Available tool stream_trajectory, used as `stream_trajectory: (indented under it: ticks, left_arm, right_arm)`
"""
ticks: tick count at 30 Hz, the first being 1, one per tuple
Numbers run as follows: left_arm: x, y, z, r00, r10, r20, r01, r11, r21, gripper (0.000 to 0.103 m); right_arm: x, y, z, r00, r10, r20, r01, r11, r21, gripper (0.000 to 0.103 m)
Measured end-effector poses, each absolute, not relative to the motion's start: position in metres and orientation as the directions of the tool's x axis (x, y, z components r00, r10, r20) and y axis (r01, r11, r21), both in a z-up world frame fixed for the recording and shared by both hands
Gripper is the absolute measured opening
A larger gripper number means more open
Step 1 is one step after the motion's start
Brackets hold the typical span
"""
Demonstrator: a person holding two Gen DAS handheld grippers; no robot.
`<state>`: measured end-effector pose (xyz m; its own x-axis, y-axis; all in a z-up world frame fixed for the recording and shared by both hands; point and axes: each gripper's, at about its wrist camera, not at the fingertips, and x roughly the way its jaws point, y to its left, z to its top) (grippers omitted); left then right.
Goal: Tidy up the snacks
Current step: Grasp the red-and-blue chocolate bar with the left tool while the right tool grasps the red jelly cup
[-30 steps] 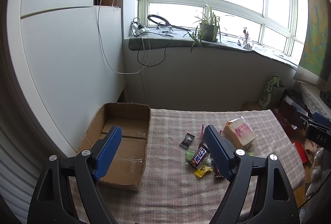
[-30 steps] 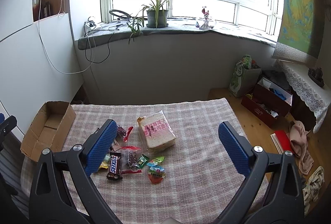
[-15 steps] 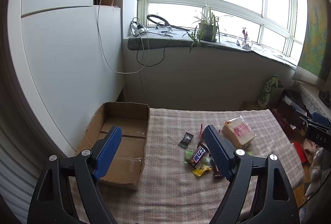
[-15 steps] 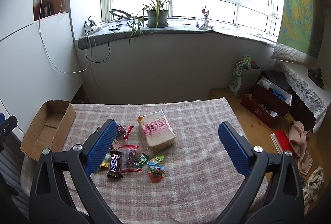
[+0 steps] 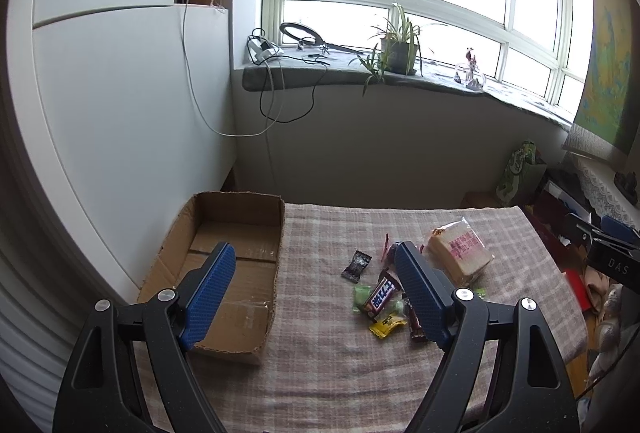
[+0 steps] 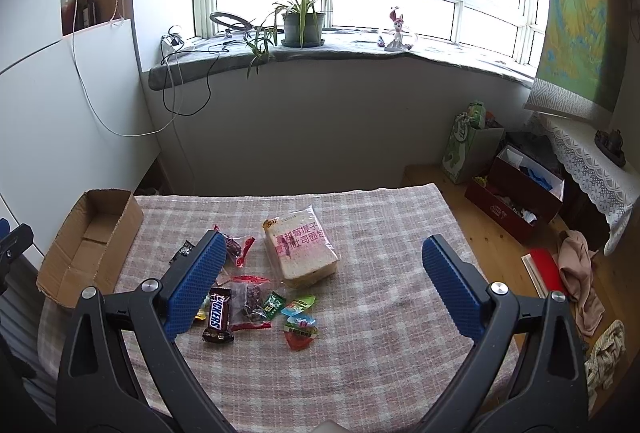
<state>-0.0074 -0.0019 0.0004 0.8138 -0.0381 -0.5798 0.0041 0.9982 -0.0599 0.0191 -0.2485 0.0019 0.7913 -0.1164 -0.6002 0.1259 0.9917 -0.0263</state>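
An empty cardboard box sits at the left end of the checked tablecloth. A bagged bread loaf lies mid-table. Beside it are a Snickers bar, a dark small packet, a clear bag of dark pieces, green candies and a red jelly cup. My left gripper hovers open above the box edge and snacks. My right gripper hovers open above the loaf. Both hold nothing.
A windowsill with a potted plant and hanging cables lies behind the table. On the floor to the right are a green bag, a red box of clutter and clothes. A white cabinet stands left of the box.
Both views drift only slightly; the snacks sit marginally further left in the left wrist view. Both grippers stay open and nothing on the table has moved.
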Motion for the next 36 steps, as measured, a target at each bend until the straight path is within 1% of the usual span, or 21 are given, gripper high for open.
stream_trajectory:
  ticks: [8, 11, 13, 17, 19, 21, 22, 25, 29, 36]
  left_arm:
    - [-0.002, -0.004, -0.011, 0.788, -0.069, -0.612, 0.032, 0.997, -0.072, 0.082]
    - [-0.001, -0.005, -0.017, 0.775, -0.086, -0.626, 0.047, 0.996, -0.080, 0.082]
    - [0.001, -0.006, -0.022, 0.762, -0.109, -0.638, 0.065, 0.994, -0.091, 0.074]
    - [0.004, -0.010, -0.031, 0.740, -0.148, -0.656, 0.099, 0.989, -0.111, 0.066]
    - [0.006, -0.013, -0.037, 0.724, -0.170, -0.669, 0.121, 0.985, -0.119, 0.057]
    - [0.009, -0.015, -0.043, 0.707, -0.189, -0.682, 0.138, 0.982, -0.129, 0.052]
    - [0.010, -0.016, -0.046, 0.698, -0.201, -0.688, 0.149, 0.979, -0.136, 0.048]
    - [0.016, -0.022, -0.055, 0.671, -0.233, -0.704, 0.184, 0.972, -0.147, 0.044]
    - [0.028, -0.031, -0.069, 0.630, -0.263, -0.730, 0.219, 0.963, -0.158, 0.041]
    - [0.049, -0.044, -0.092, 0.566, -0.302, -0.767, 0.260, 0.948, -0.182, 0.041]
  right_arm:
    - [0.027, -0.258, -0.017, 0.762, -0.088, -0.642, 0.091, 0.995, -0.028, 0.101]
    - [0.028, -0.264, -0.026, 0.746, -0.078, -0.661, 0.081, 0.996, -0.025, 0.097]
    - [0.028, -0.270, -0.034, 0.726, -0.055, -0.686, 0.074, 0.997, -0.001, 0.089]
    - [0.031, -0.279, -0.048, 0.690, -0.027, -0.724, 0.072, 0.997, 0.032, 0.081]
    - [0.031, -0.281, -0.056, 0.669, -0.003, -0.743, 0.065, 0.996, 0.055, 0.072]
    - [0.032, -0.283, -0.063, 0.652, 0.020, -0.758, 0.061, 0.995, 0.079, 0.068]
    - [0.032, -0.283, -0.067, 0.644, 0.030, -0.765, 0.057, 0.995, 0.087, 0.064]
    - [0.034, -0.281, -0.077, 0.616, 0.045, -0.787, 0.037, 0.996, 0.086, 0.056]
    - [0.038, -0.277, -0.092, 0.581, 0.073, -0.811, 0.019, 0.994, 0.104, 0.055]
    - [0.053, -0.270, -0.124, 0.514, 0.118, -0.849, -0.005, 0.991, 0.134, 0.055]
